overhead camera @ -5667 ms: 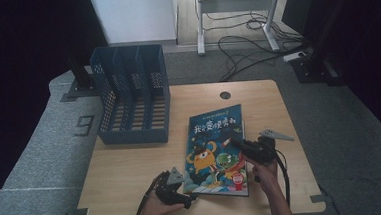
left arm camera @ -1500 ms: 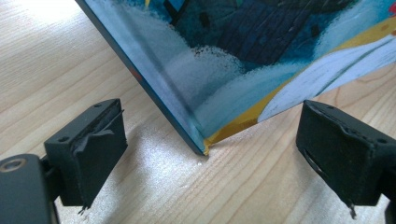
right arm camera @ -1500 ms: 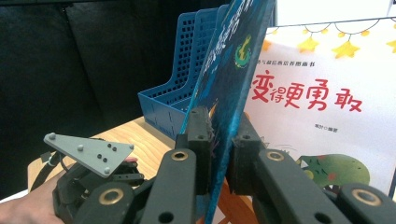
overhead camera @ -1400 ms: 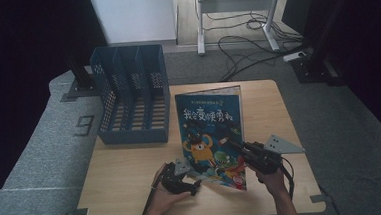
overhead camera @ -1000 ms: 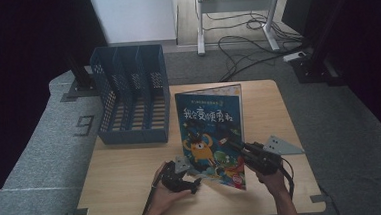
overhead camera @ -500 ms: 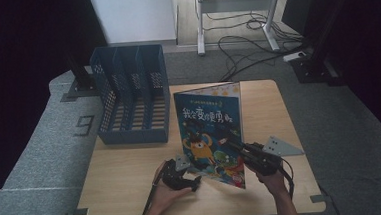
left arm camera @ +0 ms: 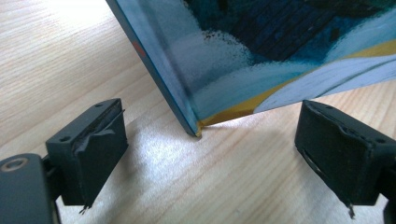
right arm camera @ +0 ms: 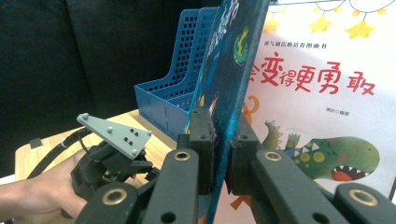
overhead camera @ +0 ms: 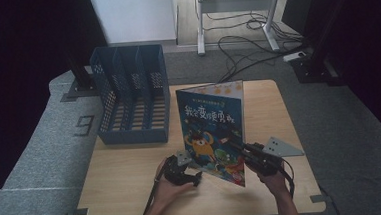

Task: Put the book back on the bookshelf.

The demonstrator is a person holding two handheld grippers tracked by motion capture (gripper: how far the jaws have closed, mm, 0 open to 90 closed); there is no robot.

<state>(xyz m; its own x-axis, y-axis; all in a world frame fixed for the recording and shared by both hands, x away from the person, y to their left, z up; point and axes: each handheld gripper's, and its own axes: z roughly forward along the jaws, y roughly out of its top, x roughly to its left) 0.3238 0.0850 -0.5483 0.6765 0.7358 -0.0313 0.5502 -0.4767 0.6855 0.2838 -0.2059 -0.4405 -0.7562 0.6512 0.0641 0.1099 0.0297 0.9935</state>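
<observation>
While your right tool (right arm camera: 219,140) clamps the picture book's (overhead camera: 212,131) right edge and props it upright on the table (overhead camera: 128,181), its lower left corner sits between your left tool's (left arm camera: 210,154) 2 parted jaws, untouched, with the blue file rack (overhead camera: 133,103) behind-left.

light wooden table (overhead camera: 133,191) on grey carpet floor (overhead camera: 36,162); white wall panel (overhead camera: 133,16), metal stand (overhead camera: 232,4) and trailing cables (overhead camera: 245,49) behind; dark surroundings

The book (left arm camera: 261,56) is cut off at the top, and its picture near the table (left arm camera: 93,60) looks blurry.
</observation>
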